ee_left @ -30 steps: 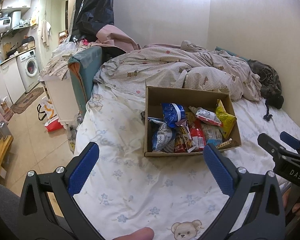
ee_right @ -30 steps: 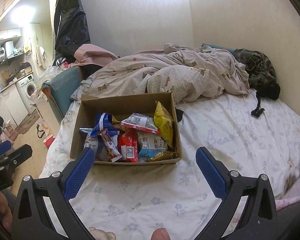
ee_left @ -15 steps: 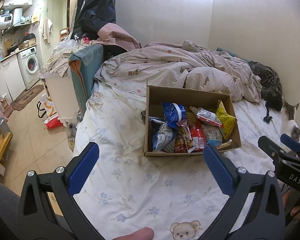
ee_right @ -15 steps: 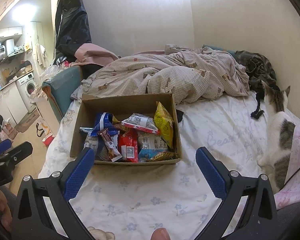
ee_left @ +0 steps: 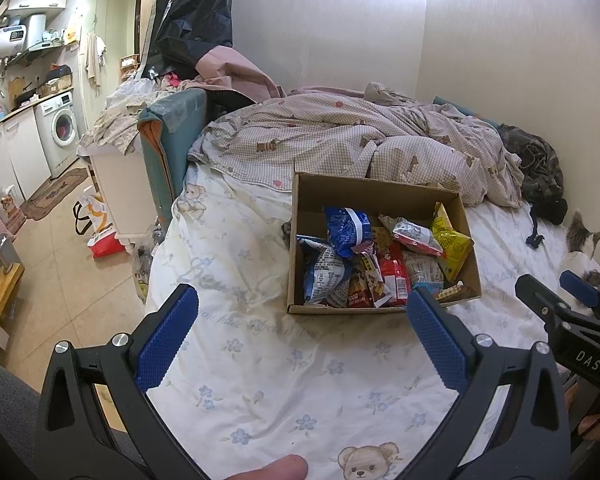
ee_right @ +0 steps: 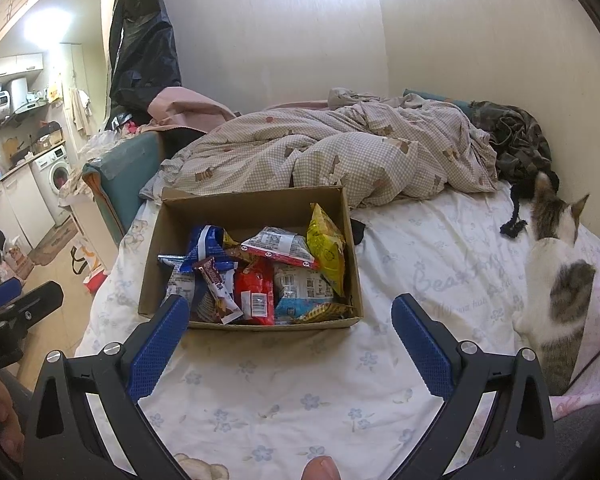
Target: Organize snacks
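A brown cardboard box [ee_left: 376, 194] [ee_right: 252, 204] sits on the bed's white flowered sheet [ee_left: 260, 360]. Inside lie several snack packets: a blue bag [ee_left: 346, 230], a red packet [ee_right: 256, 286] and a yellow bag [ee_right: 326, 250]. My left gripper [ee_left: 302, 312] hovers open just short of the box's near wall, nothing between its blue pads. In the right wrist view my right gripper [ee_right: 290, 316] is also open and empty, at the box's front edge. Each gripper shows at the edge of the other's view.
A white and tabby cat [ee_right: 556, 276] stands on the sheet to the right of the box, close to my right gripper. A rumpled checked duvet [ee_left: 352, 140] lies behind the box. The bed's left edge drops to a tiled floor [ee_left: 56, 272] with bags.
The cat has walked into view from the right and come further onto the bed. Both grippers have stayed open and nearly still.
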